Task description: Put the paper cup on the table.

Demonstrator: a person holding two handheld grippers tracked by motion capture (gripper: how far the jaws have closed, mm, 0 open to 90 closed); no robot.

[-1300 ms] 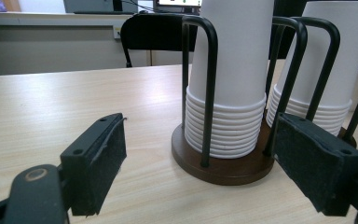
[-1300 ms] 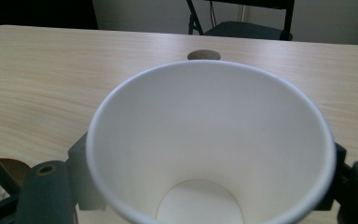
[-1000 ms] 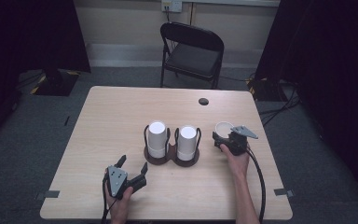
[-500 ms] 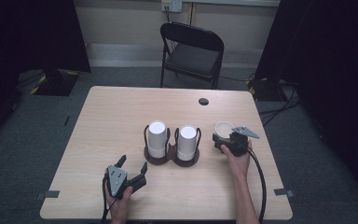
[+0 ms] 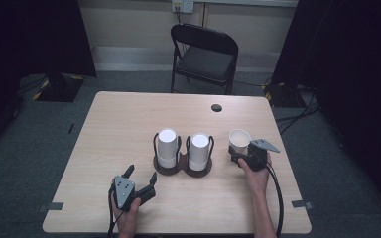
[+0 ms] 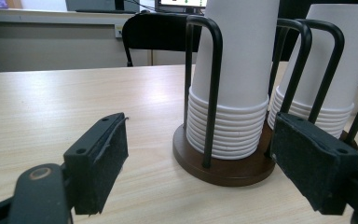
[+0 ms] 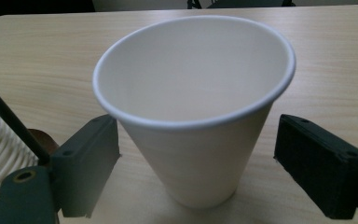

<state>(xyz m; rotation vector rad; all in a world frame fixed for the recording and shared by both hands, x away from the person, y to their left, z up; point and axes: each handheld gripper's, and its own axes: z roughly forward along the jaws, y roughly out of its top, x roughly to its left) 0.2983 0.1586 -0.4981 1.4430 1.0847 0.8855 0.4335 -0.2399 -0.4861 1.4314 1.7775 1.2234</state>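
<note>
A single white paper cup (image 5: 239,140) stands upright on the table, right of a dark two-post cup holder (image 5: 181,171). The holder carries two stacks of upturned white cups (image 5: 166,146) (image 5: 199,148). My right gripper (image 5: 238,153) reaches around this cup (image 7: 196,102). Its jaws have just been opening and now stand open either side of the cup, the pads (image 7: 324,168) off its wall. My left gripper (image 5: 141,174) rests near the table's front edge, open and holding nothing. It (image 6: 200,140) faces the nearer stack (image 6: 233,70) in the holder (image 6: 223,170).
The wooden table (image 5: 129,119) has a small black round spot (image 5: 217,107) near its far edge. A black folding chair (image 5: 206,49) stands behind the table. Cables trail from both grippers toward the front edge.
The right gripper has shifted a little at the single cup, which stays standing. The left gripper and the cup stacks have not moved.
</note>
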